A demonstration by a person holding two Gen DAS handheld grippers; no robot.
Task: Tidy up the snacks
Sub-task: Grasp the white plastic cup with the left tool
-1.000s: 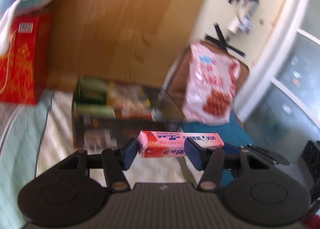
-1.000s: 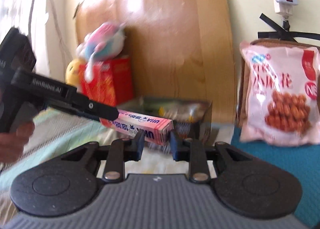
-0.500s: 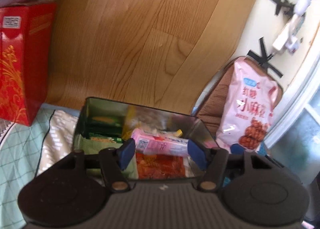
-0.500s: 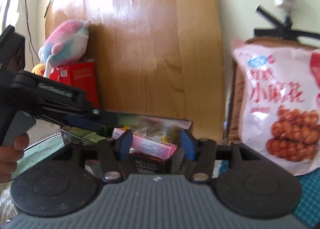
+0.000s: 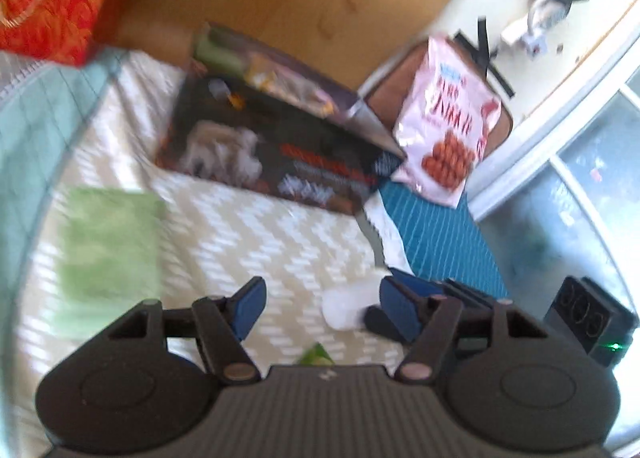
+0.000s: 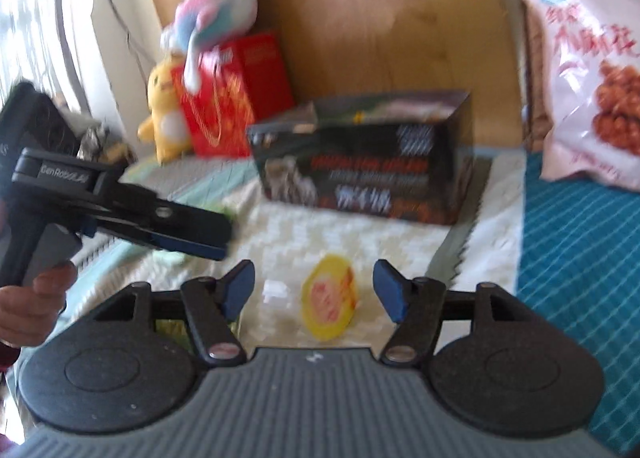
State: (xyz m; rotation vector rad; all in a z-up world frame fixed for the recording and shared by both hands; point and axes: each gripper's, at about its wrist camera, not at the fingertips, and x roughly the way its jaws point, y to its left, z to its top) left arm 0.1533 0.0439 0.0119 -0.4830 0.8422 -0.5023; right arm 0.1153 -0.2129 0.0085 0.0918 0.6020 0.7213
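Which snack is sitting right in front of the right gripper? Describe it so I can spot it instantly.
Start at the dark box against the wooden board, then come toward the camera across the pale zigzag cloth. Between the right gripper's open jaws lies a small round yellow snack pack with a red label, beside a tiny white piece.

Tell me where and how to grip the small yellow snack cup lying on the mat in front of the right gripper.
Grip the yellow snack cup across its round sides, one pad on each. It seems to lie tilted on the zigzag mat, lid facing up toward the camera, so come from above and behind with the right gripper. Its open, empty jaws, which have just been opening, already stand either side of it.
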